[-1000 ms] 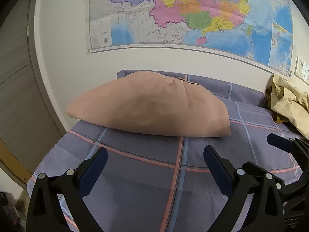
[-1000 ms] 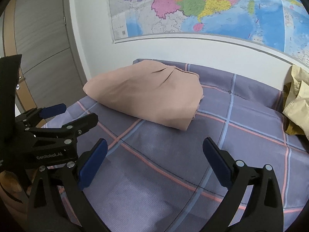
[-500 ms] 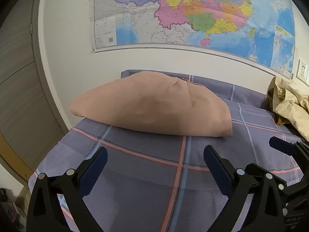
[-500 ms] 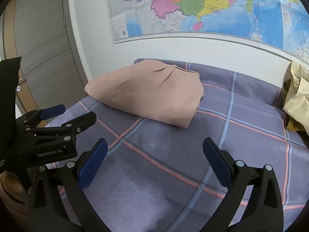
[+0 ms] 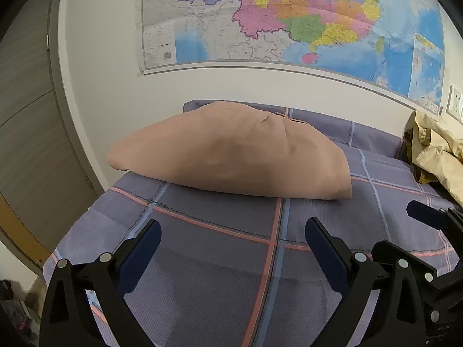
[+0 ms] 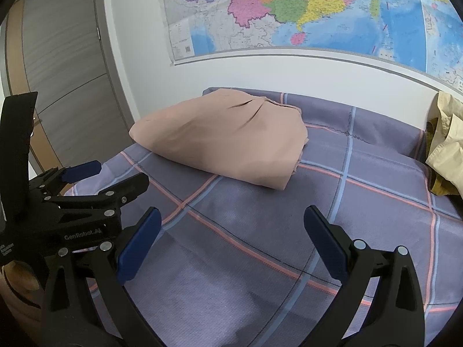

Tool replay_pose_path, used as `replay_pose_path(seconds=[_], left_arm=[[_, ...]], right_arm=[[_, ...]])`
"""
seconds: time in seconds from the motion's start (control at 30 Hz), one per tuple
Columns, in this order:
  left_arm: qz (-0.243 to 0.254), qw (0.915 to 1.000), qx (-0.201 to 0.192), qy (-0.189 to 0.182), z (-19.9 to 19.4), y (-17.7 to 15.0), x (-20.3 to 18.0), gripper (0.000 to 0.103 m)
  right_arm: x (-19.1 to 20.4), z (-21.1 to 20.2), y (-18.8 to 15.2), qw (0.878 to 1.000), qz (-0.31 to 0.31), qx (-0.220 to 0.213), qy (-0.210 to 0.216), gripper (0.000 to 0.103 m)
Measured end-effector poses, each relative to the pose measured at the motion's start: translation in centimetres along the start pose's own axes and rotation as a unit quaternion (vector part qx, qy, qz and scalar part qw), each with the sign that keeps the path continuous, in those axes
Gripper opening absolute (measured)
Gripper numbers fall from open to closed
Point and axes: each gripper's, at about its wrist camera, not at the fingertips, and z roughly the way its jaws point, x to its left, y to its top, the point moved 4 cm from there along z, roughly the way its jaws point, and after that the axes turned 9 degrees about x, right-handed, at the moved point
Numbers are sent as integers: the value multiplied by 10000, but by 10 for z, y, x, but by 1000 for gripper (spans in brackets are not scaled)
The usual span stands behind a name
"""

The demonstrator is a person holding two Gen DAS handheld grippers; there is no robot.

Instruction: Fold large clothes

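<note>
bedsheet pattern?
The bedsheet is purple-grey with a large check of pink and light blue stripes. It shows best in the right wrist view.

A large colourful paper wall map (image 5: 289, 20) fills the top of the frame; a grey wooden door (image 6: 66, 66) stands at left.

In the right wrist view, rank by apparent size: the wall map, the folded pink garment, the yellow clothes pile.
1. Wall map, cropped by the frame.
2. Folded pink garment.
3. Yellow clothes pile, partly cut off at the edge, so its full size is unsure.
</note>
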Motion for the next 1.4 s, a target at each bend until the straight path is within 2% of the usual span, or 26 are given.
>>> replay_pose_path(seconds=[1.4], left_arm=[[35, 10000, 84, -17, 4, -5, 0, 96]], right_arm=[[1, 5, -1, 10000, 12, 64, 50, 97]])
